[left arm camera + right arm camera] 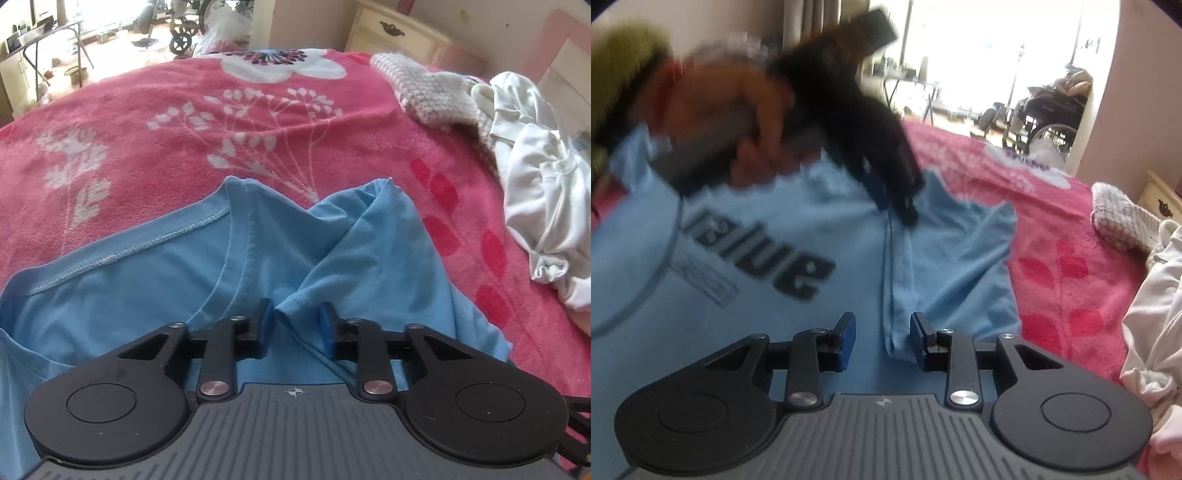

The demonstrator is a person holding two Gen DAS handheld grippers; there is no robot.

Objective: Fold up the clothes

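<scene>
In the right wrist view the person's hand (738, 122) and the left gripper (894, 199) are smeared by motion, so how its jaws stand cannot be read there. The dark lettering (757, 258) on the blue T-shirt (945, 266) is blurred. The white garment (543, 206) runs off the right edge in both views.

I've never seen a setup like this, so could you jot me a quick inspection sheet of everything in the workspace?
Surface: pink floral fleece blanket on a bed.
Job's things: light blue cotton T-shirt with dark lettering, spread out, sleeve folded inward.
Clutter: crumpled white garments; knitted pink-and-white piece.
Grippers: left gripper open astride a sleeve fold; right gripper open over a shirt crease.
Cables: nothing seen.
Surroundings: cream drawer cabinet, wheelchair, bright window.
</scene>
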